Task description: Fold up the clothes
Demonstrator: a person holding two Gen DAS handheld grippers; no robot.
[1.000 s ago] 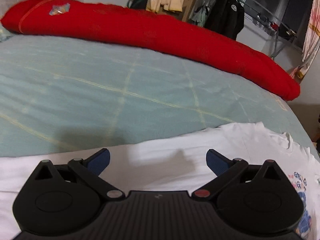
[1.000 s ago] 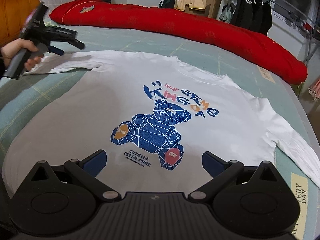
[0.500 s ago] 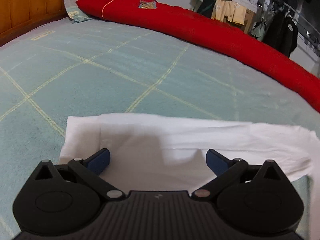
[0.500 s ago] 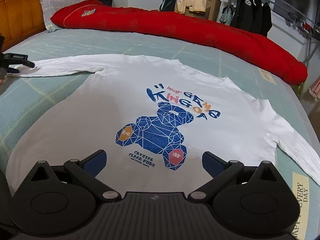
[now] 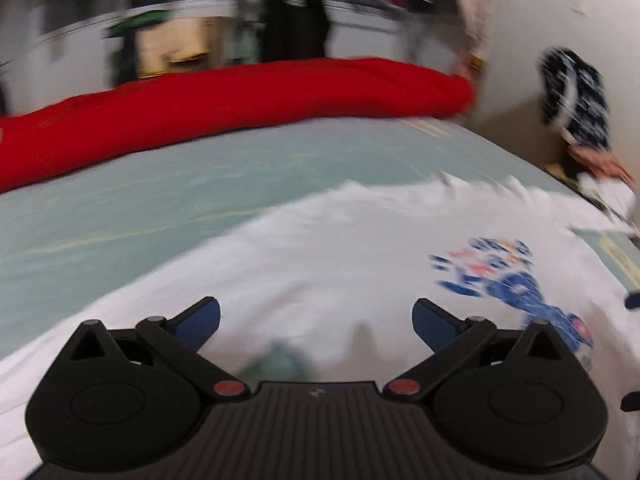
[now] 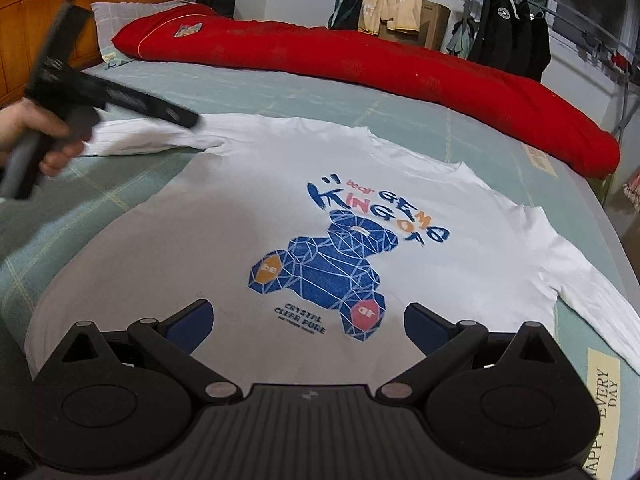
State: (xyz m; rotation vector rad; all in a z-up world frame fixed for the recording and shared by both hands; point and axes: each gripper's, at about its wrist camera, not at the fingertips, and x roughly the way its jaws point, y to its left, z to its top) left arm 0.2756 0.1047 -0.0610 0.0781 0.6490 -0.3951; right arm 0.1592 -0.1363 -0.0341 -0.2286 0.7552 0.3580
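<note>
A white long-sleeved shirt (image 6: 224,216) with a blue bear print (image 6: 332,264) lies flat, front up, on the bed. My right gripper (image 6: 306,322) hovers open over the shirt's hem, nothing between its blue pads. In the right wrist view a hand holds my left gripper (image 6: 176,114) above the shirt's left sleeve (image 6: 140,140). The left wrist view is blurred: my left gripper (image 5: 316,322) stands open over the white shirt (image 5: 320,256), nothing in it, the bear print (image 5: 516,284) to its right.
A long red rolled quilt (image 6: 360,64) lies across the far side of the pale green bed cover (image 6: 280,92). A wooden headboard (image 6: 36,20) and a pillow (image 6: 106,20) are at far left. Hanging clothes and a cardboard box (image 6: 432,26) stand beyond the bed.
My left gripper has swung from the sleeve's cuff toward the shirt's body, and its view is now motion-blurred. My right gripper has stayed in place, open.
</note>
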